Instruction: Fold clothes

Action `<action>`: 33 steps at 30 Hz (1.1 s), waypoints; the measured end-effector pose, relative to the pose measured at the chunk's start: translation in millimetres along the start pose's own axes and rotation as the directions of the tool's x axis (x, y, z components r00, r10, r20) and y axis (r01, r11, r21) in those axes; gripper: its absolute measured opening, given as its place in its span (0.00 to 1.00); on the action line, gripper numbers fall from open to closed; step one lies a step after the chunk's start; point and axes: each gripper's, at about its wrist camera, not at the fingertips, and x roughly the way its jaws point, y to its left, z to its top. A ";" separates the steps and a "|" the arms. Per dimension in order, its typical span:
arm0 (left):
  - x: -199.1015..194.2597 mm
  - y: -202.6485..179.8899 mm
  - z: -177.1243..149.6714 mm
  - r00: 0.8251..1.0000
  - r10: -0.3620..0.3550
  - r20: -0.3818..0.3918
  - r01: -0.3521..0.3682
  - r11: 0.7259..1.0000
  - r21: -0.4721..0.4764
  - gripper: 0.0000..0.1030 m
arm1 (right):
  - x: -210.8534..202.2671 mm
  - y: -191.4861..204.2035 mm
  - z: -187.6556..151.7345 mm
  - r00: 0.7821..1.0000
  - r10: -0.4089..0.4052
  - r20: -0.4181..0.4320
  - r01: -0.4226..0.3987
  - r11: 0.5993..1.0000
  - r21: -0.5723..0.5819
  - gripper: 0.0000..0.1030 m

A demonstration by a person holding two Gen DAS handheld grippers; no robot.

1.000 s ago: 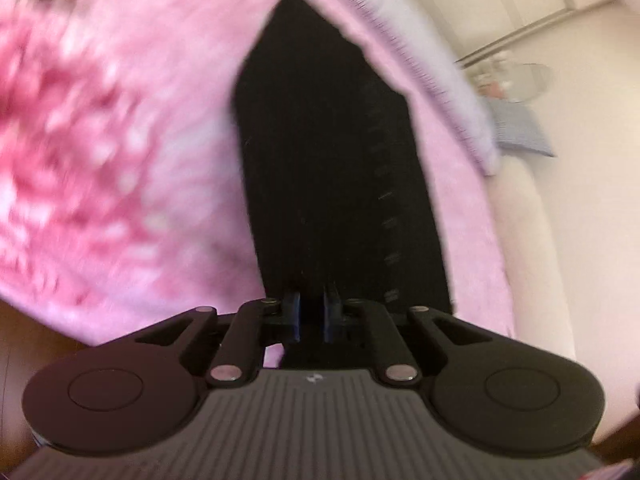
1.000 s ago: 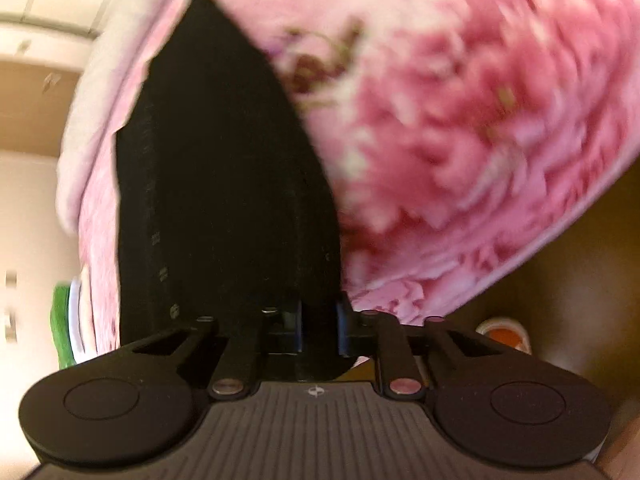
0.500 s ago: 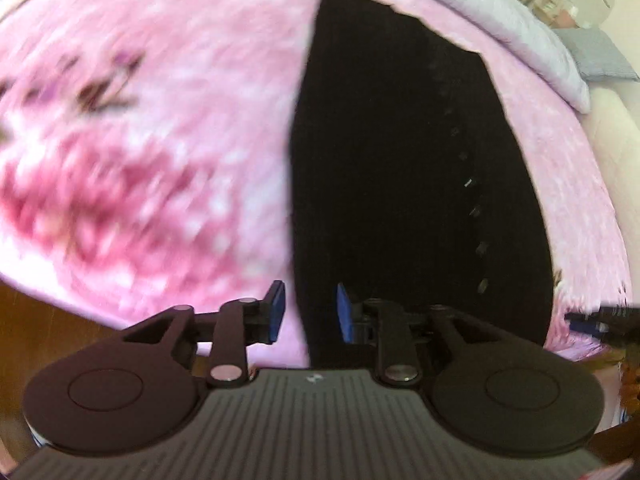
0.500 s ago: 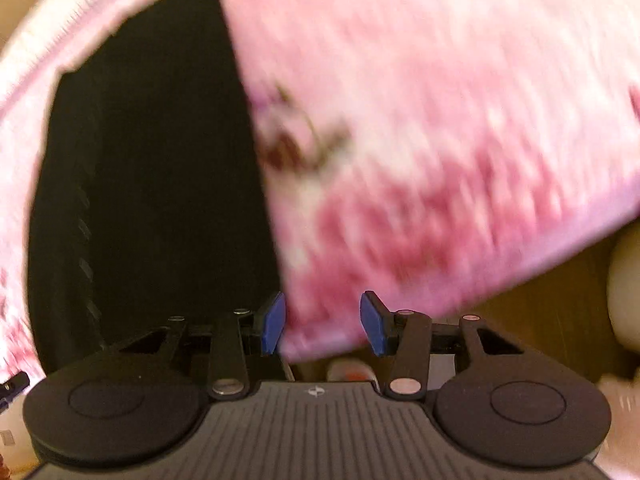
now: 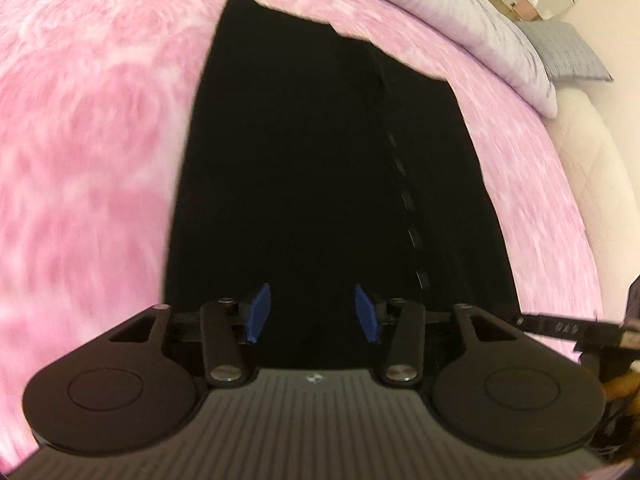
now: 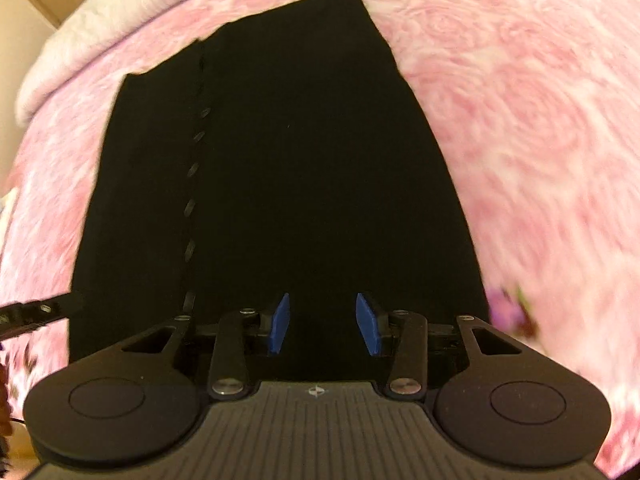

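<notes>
A long black garment (image 5: 320,160) lies flat on a pink rose-patterned blanket (image 5: 80,160), with a row of small dashes (image 5: 408,200) running down one side. My left gripper (image 5: 312,312) hovers over its near end. Its jaws are opening and nothing is pinched between the blue pads (image 5: 258,312). In the right wrist view the same garment (image 6: 300,160) fills the middle. My right gripper (image 6: 324,324) is also over the near end, jaws apart and closing slightly, pads not pressing on cloth.
A lilac pillow (image 5: 480,20) and a grey cushion (image 5: 568,52) lie at the far right. A cream padded edge (image 5: 592,160) borders the blanket. A finger of the other gripper (image 5: 560,326) pokes in from the right. A white pillow (image 6: 100,20) sits at the far left.
Both grippers were shut on the black garment's edge a second ago. They let go, their jaws spread, and both swung inward over the garment's near end.
</notes>
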 end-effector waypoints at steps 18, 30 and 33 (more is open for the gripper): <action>73.9 91.1 226.8 0.991 -0.087 0.101 0.105 0.977 -0.188 0.58 | 77.7 -14.2 215.9 0.993 -0.056 0.108 0.055 0.998 0.008 0.43; 146.0 110.7 270.6 0.952 -0.291 0.096 0.306 0.892 -0.332 0.17 | 139.1 -54.2 319.9 0.987 0.014 0.161 -0.035 0.991 0.131 0.34; 134.1 76.7 278.6 0.972 -0.214 0.100 0.224 0.969 -0.106 0.05 | 129.6 -47.0 318.4 0.979 0.056 0.196 -0.070 0.995 0.065 0.09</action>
